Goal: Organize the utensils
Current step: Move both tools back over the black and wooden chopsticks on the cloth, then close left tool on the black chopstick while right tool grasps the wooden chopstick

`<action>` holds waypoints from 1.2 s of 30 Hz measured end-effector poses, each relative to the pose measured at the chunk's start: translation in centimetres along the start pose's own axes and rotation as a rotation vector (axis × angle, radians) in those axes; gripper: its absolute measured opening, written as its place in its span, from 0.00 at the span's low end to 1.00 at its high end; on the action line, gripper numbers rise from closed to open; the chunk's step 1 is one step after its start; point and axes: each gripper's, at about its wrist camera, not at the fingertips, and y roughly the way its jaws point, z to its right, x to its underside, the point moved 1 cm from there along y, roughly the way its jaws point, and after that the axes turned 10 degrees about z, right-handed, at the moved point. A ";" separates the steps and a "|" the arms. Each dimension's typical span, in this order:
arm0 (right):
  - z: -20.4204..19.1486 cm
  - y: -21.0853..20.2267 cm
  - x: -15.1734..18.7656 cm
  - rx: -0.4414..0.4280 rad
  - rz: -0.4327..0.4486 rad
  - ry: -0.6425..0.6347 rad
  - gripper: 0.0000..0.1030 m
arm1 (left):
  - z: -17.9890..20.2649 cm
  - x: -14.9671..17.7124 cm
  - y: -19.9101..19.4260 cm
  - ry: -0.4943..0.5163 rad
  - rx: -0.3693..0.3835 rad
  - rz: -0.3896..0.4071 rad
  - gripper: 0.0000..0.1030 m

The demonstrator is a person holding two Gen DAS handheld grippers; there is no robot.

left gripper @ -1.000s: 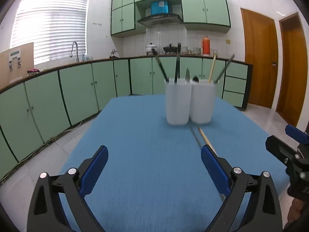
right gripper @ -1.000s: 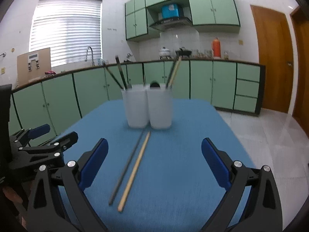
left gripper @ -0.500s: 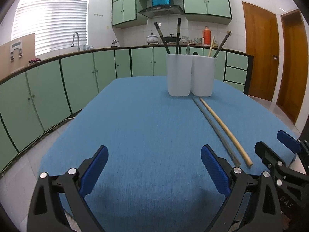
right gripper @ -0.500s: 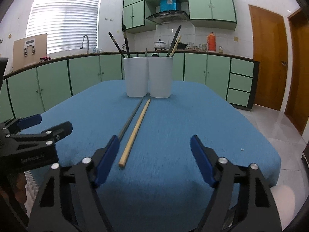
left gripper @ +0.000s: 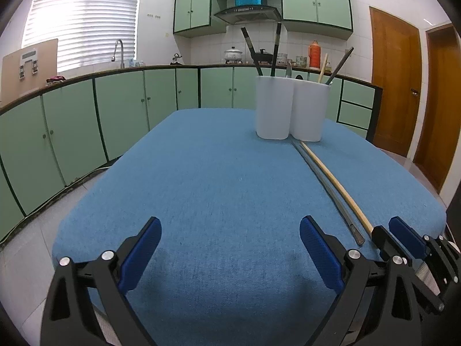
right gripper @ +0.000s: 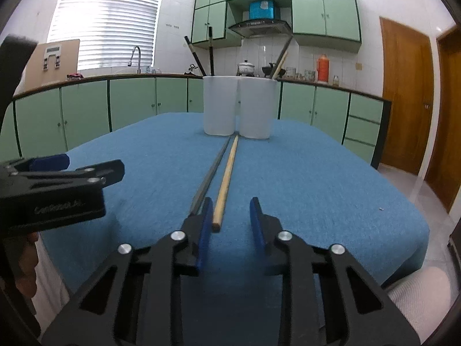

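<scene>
Two white utensil cups (left gripper: 292,111) (right gripper: 237,108) stand side by side at the far end of the blue table, with several utensils sticking out. A wooden chopstick (right gripper: 226,181) (left gripper: 335,186) and a grey metal chopstick (right gripper: 209,177) (left gripper: 327,191) lie side by side on the cloth, running from the cups toward me. My right gripper (right gripper: 230,216) is partly closed, with its jaws either side of the wooden chopstick's near end, not clamped. It also shows in the left wrist view (left gripper: 399,238). My left gripper (left gripper: 229,248) is wide open and empty over the cloth.
The blue cloth-covered table (left gripper: 216,187) has its near edge under both grippers. The left gripper's body (right gripper: 57,190) sits at the left of the right wrist view. Green kitchen cabinets (left gripper: 115,109) run behind, and wooden doors (left gripper: 394,83) stand at the right.
Both grippers have dropped lower toward the table. My right gripper has narrowed its jaws and moved forward so that they flank the near end of the wooden chopstick.
</scene>
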 end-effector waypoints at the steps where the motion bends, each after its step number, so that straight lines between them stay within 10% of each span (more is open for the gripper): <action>1: -0.2 0.0 0.1 -0.008 -0.005 0.000 0.19 | 0.0 0.0 0.0 0.001 0.001 0.000 0.92; 15: -0.3 0.4 0.1 -0.020 -0.006 0.018 0.06 | 0.4 -0.1 0.1 0.005 0.010 -0.005 0.92; 27: 5.5 -1.3 0.0 0.133 0.022 0.103 0.06 | 5.0 0.1 -0.1 0.002 0.111 -0.018 0.90; 36: 8.6 -2.6 0.4 0.171 0.039 0.158 0.06 | 8.9 1.1 0.6 0.029 0.146 -0.039 0.58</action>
